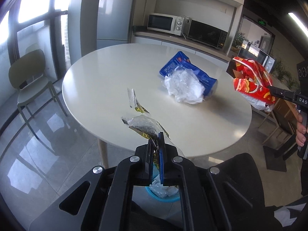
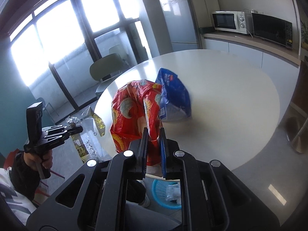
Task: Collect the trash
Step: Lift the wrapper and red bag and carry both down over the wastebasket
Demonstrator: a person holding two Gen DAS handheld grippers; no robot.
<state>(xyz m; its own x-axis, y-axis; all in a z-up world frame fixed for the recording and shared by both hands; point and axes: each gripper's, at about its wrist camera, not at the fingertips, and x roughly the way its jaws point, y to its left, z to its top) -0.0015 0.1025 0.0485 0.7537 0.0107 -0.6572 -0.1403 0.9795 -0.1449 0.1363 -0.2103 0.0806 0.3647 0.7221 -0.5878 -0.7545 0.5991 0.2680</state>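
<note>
My left gripper point(image 1: 156, 136) is shut on a clear wrapper with yellow print point(image 1: 143, 126), held above the near edge of the round white table point(image 1: 115, 73). My right gripper point(image 2: 154, 130) is shut on a red patterned plastic bag point(image 2: 132, 113), lifted off the table; the bag also shows at the right of the left wrist view point(image 1: 252, 79). A blue bag point(image 1: 184, 67) with crumpled clear plastic point(image 1: 182, 86) on it lies mid-table. A small silver wrapper point(image 1: 134, 101) lies near the table's left side. A blue bin point(image 2: 163, 194) with trash stands on the floor below.
A green chair point(image 1: 30, 73) stands left of the table by the windows. A fridge point(image 1: 115, 13) and a counter with microwaves point(image 1: 165, 23) are behind it. A black chair back point(image 1: 240, 165) is close below the grippers.
</note>
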